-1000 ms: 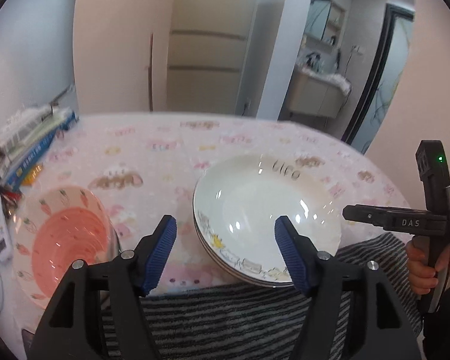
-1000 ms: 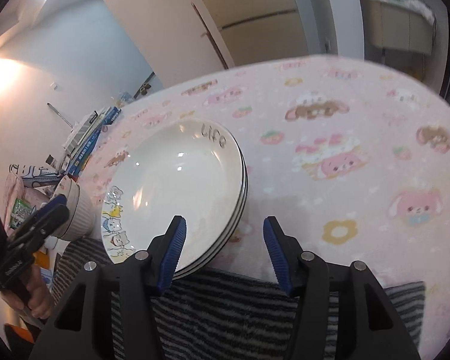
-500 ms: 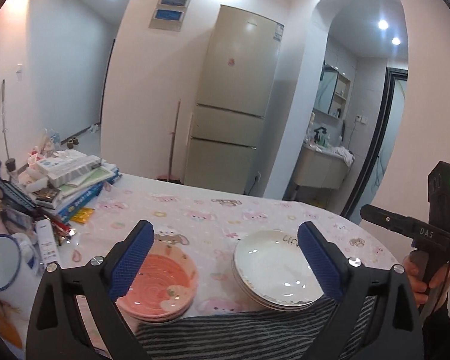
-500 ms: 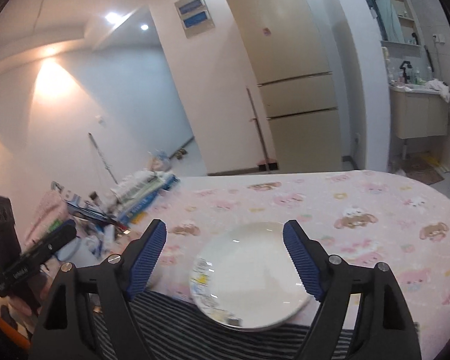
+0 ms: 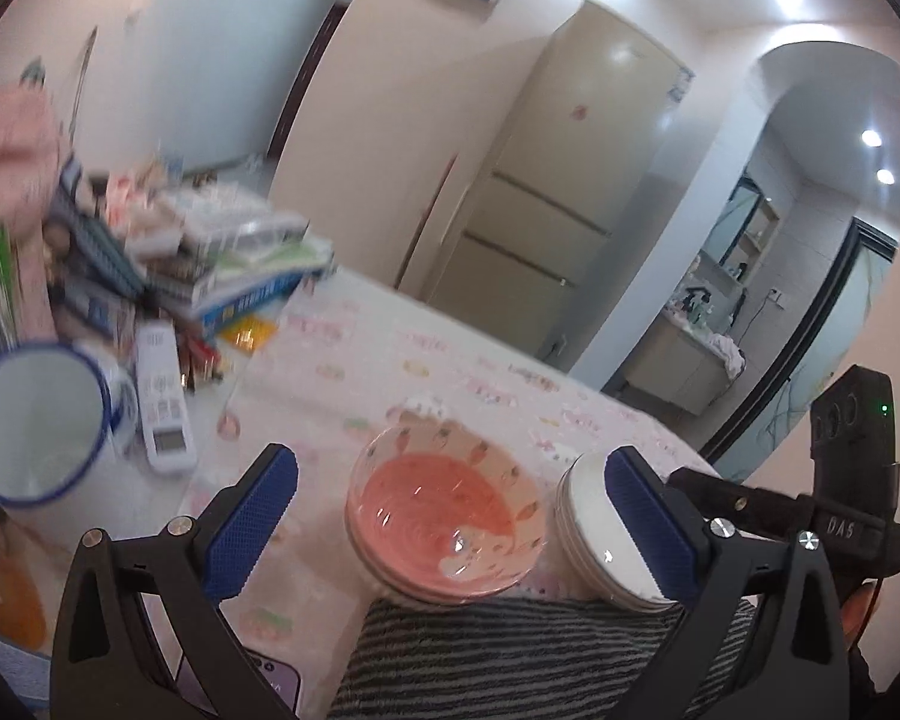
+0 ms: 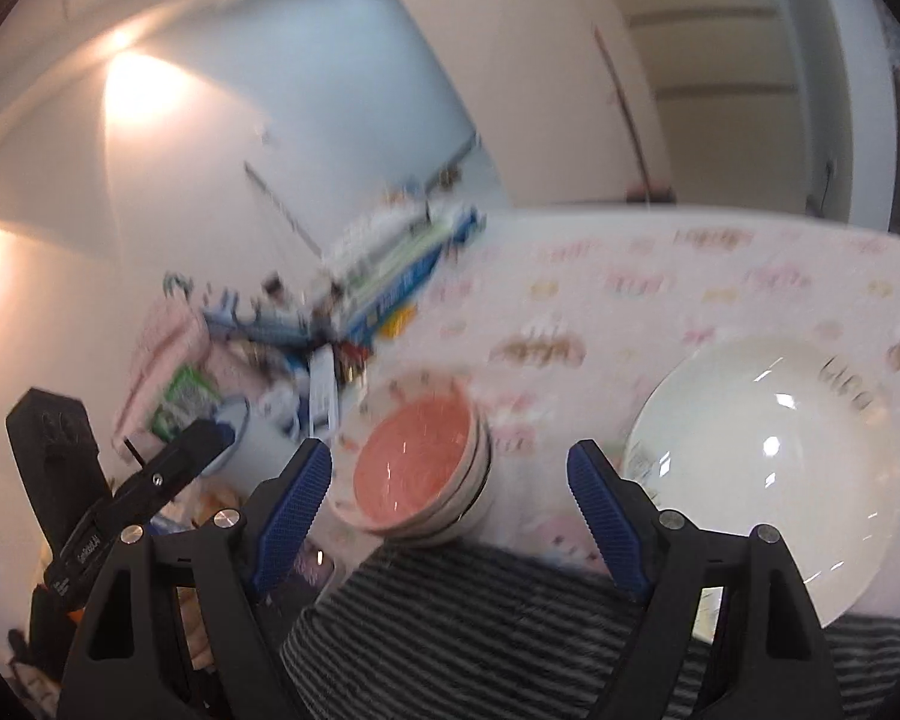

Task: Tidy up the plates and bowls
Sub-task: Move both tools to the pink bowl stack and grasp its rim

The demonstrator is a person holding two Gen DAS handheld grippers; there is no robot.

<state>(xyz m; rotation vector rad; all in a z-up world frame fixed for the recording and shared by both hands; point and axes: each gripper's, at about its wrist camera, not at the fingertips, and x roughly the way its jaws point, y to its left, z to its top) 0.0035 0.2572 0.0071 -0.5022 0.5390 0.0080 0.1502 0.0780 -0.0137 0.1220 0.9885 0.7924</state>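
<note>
A stack of pink bowls point(image 5: 444, 516) with a carrot pattern stands near the table's front edge, and a stack of white deep plates point(image 5: 588, 528) sits just to its right. My left gripper point(image 5: 450, 462) hovers short of the bowls, its jaws opening wide, and nothing is between the pads. From the right wrist, the pink bowls point(image 6: 414, 474) lie ahead between the fingers of my right gripper point(image 6: 450, 450), which is open and holds nothing. There the white plates point(image 6: 762, 462) lie off to the right.
A striped cloth point(image 5: 510, 648) drapes over the near edge of the pink cartoon tablecloth point(image 5: 420, 372). At the left stand a white enamel mug point(image 5: 36, 426), a remote point(image 5: 162, 402) and a pile of books and boxes point(image 5: 240, 276). A phone point(image 5: 270, 678) lies at the front.
Both grippers have drawn back from the white plates and swung left, so the pink bowls now sit ahead of them. Both pairs of jaws stand wider than a second ago.
</note>
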